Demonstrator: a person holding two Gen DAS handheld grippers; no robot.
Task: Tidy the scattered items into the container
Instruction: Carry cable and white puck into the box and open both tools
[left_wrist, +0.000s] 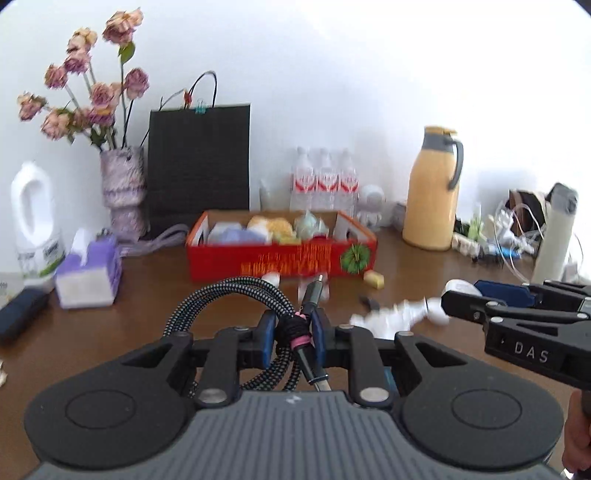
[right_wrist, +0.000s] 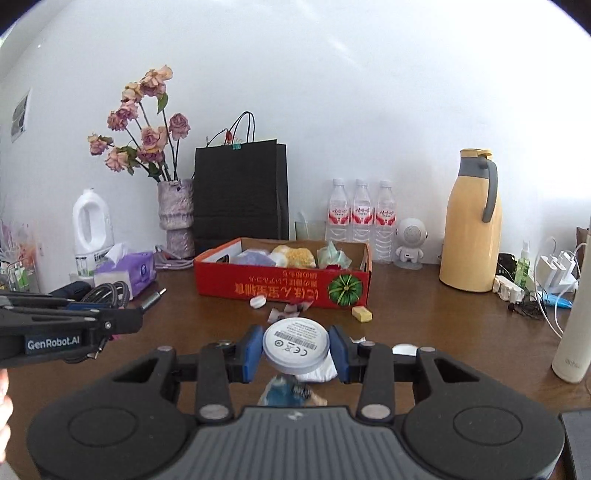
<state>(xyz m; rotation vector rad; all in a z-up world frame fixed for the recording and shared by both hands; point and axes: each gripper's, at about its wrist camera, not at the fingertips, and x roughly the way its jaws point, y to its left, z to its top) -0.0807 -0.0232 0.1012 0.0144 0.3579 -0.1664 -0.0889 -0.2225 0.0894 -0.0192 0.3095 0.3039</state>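
We see a brown wooden table against a white wall, through two cameras, one on each hand-held gripper.

The left gripper has its blue pads closed on a coiled braided charging cable, bundled with a dark tie and a pink band; a plug end sticks up between the pads. The cable is lifted clear of the table.

The right gripper has its blue pads pressed on either side of a round white disc, a puck-like device with a barcode and printed marks on its face. The disc is tilted toward the camera and held above the table.

Beyond both grippers, near the middle of the table, stands the container: an open red cardboard box with a green pumpkin picture on its front. Inside we see soft items in purple, yellow and pale green.

Scattered on the table just in front of the box lie a small yellow block, a small white piece and torn wrappers. A white crumpled item lies under the right gripper.

Behind the box stand a black paper bag, a vase of dried pink roses, three water bottles, and a yellow thermos jug. A purple tissue pack and a white detergent bottle sit to the left.
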